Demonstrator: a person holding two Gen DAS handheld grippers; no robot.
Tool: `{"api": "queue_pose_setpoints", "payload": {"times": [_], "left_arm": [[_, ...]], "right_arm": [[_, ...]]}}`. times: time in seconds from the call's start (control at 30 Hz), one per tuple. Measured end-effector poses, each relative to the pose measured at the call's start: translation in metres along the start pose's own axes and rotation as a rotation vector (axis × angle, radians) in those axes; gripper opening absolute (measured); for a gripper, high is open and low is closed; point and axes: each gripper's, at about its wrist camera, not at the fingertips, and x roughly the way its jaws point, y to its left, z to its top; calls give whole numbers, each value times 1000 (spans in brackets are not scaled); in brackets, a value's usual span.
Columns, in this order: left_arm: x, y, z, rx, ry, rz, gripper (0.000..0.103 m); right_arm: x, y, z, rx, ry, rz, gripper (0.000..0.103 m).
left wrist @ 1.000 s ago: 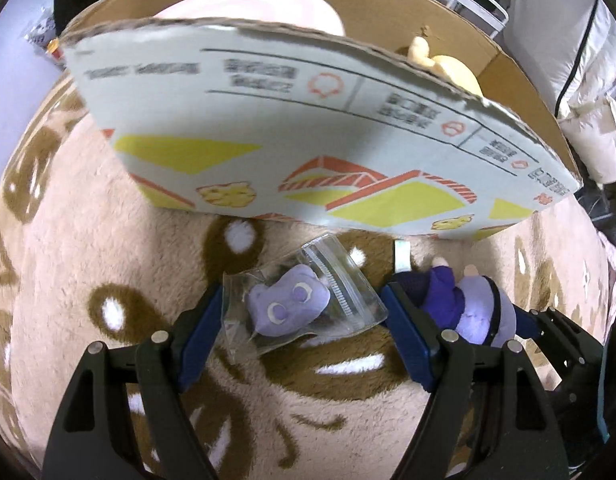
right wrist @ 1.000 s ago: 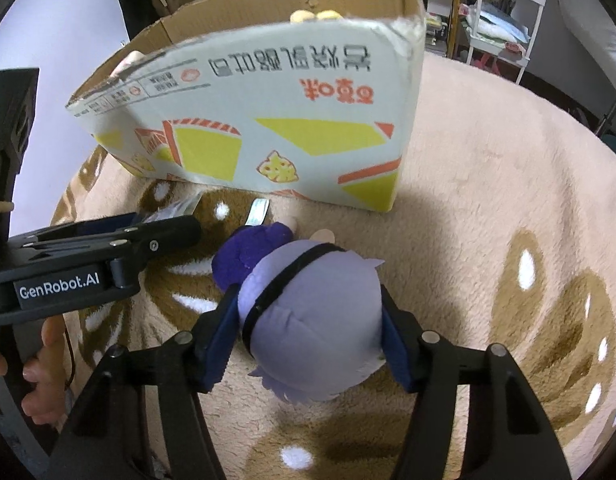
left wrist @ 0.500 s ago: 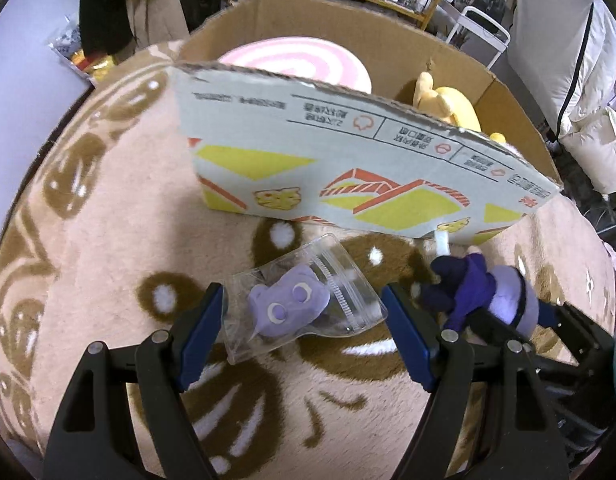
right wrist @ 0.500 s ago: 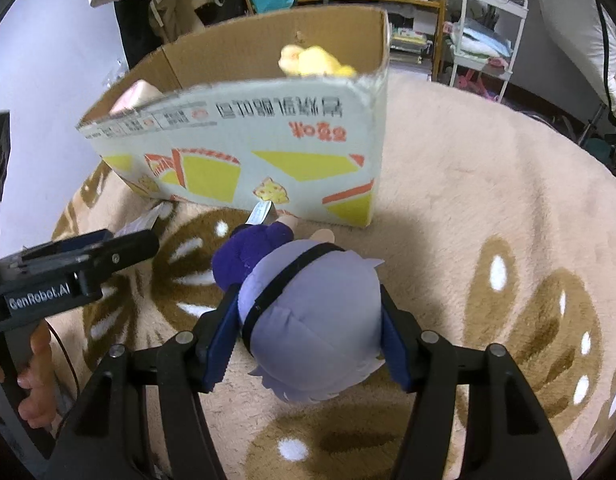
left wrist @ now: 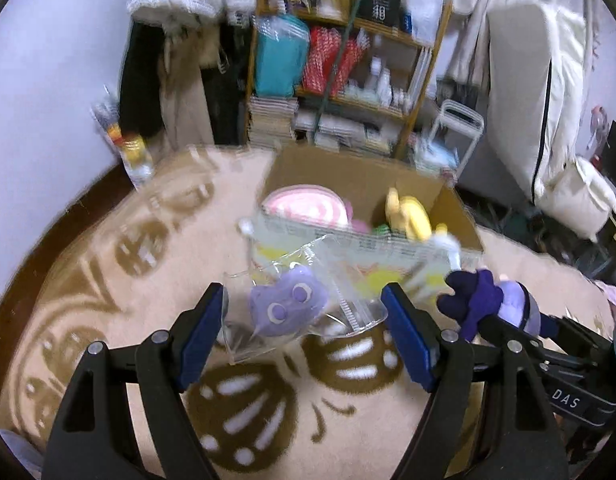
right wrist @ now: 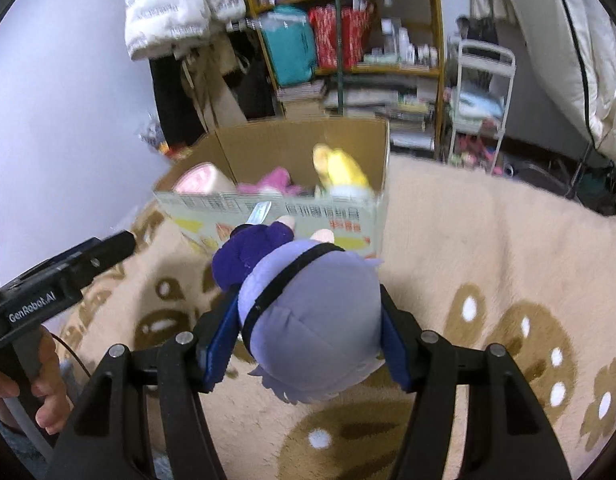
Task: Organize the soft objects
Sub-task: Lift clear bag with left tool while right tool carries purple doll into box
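My left gripper [left wrist: 304, 320] is shut on a clear plastic bag [left wrist: 308, 300] with a small purple plush inside [left wrist: 286, 306], held up above the carpet. My right gripper [right wrist: 304, 344] is shut on a lavender-headed doll with a dark purple body [right wrist: 308, 320], also lifted; the doll also shows at the right of the left wrist view [left wrist: 492, 306]. An open cardboard box [right wrist: 276, 208] stands ahead of both grippers. It holds a pink round cushion [left wrist: 304, 210], a yellow plush [left wrist: 408, 212] and a pink plush [right wrist: 274, 180].
A beige carpet with brown flower patterns [right wrist: 488, 260] covers the floor. Behind the box stand a cluttered wooden shelf [right wrist: 348, 40], a white trolley [right wrist: 480, 92] and hanging clothes [right wrist: 176, 8]. The left gripper body [right wrist: 56, 284] is at the left of the right wrist view.
Both grippers have risen well above the carpet with their loads. The box now looks smaller and lower, and its inside shows from above.
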Motion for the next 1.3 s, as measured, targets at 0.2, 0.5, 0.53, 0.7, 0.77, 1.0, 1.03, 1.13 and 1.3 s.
{"api": "queue_pose_setpoints", "payload": {"times": [0.2, 0.5, 0.53, 0.7, 0.77, 1.0, 1.03, 1.13, 1.3], "left_arm": [[-32, -3, 20, 49, -138, 30, 78], [-43, -28, 62, 167, -240, 25, 78], [-42, -31, 69, 180, -249, 26, 78], [-27, -40, 96, 210, -284, 38, 78], [-16, -43, 102, 225, -290, 44, 78], [30, -47, 103, 251, -270, 71, 78], [37, -47, 101, 244, -261, 70, 79], [59, -46, 97, 235, -220, 56, 79], [83, -51, 91, 254, -174, 57, 80]], "right_arm": [[-24, 12, 17, -18, -101, 16, 67], [-33, 28, 64, -76, -188, 8, 67], [-34, 28, 69, -83, -196, 5, 67], [-27, 29, 96, -111, -228, -7, 67], [-21, 29, 105, -119, -234, -8, 67], [10, 18, 113, -115, -215, -13, 67], [16, 16, 111, -115, -205, -17, 67], [35, 9, 107, -114, -169, -32, 67], [59, -3, 99, -92, -116, -37, 67]]}}
